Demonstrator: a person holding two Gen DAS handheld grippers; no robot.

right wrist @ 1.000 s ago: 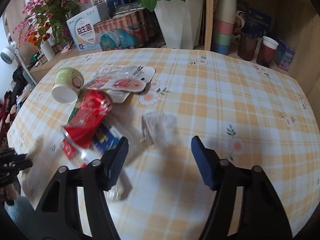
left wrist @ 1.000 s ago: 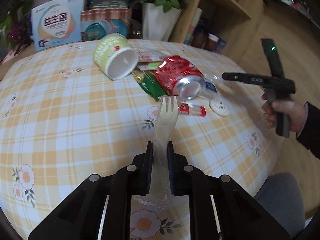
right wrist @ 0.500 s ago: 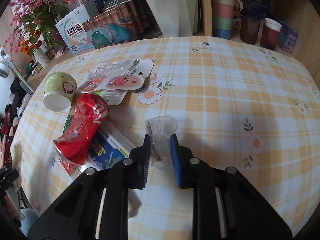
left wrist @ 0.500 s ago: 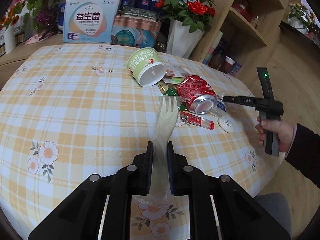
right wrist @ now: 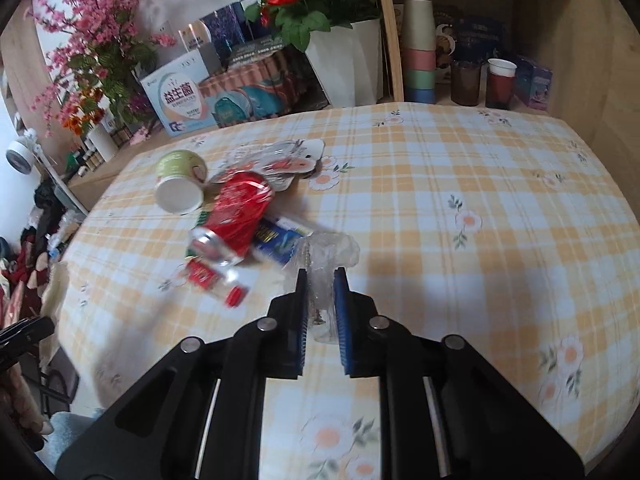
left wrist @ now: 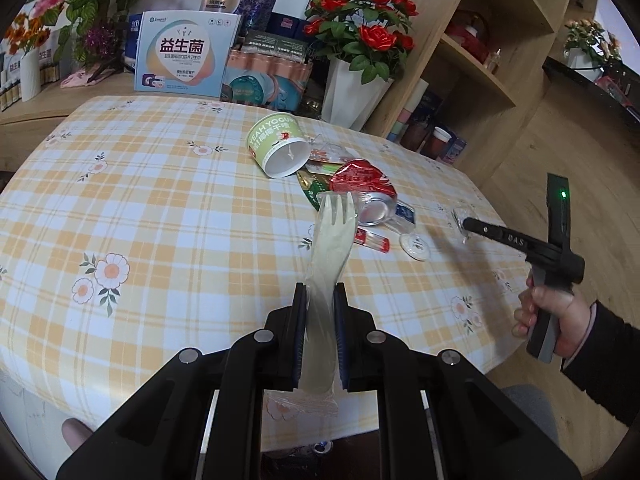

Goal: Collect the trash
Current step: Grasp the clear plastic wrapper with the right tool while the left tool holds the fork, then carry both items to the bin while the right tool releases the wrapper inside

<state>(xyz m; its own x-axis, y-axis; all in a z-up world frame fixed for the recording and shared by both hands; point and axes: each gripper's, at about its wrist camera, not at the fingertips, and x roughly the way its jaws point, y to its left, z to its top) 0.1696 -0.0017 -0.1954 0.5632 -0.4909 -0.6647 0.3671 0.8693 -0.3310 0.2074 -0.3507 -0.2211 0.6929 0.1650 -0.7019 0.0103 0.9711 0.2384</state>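
Note:
My left gripper (left wrist: 320, 296) is shut on a pale plastic fork (left wrist: 332, 232) in a clear wrapper, held above the checked tablecloth (left wrist: 160, 208). In the right wrist view my right gripper (right wrist: 322, 280) is closing its jaws, and the pads press on a small clear plastic bag (right wrist: 328, 252) with screws inside. Left of it lies the trash pile: a tipped green yogurt cup (right wrist: 180, 184), a crushed red can (right wrist: 236, 216), a blue packet (right wrist: 276, 240) and a small red-capped tube (right wrist: 212, 280). The left wrist view shows the right gripper (left wrist: 466, 224) at the table's right side, held by a hand (left wrist: 548, 312).
A white round lid (left wrist: 414, 245) and a green wrapper (left wrist: 314, 188) lie by the can. Behind the table stand a white vase of red roses (left wrist: 352, 92), boxes (left wrist: 184, 56) and a wooden shelf (left wrist: 480, 60) with stacked cups (right wrist: 418, 52). The table edge runs close below both grippers.
The right gripper went from wide open to closed on the clear bag and drew back from the pile. The left gripper, still holding the fork, rose and pulled away from the trash.

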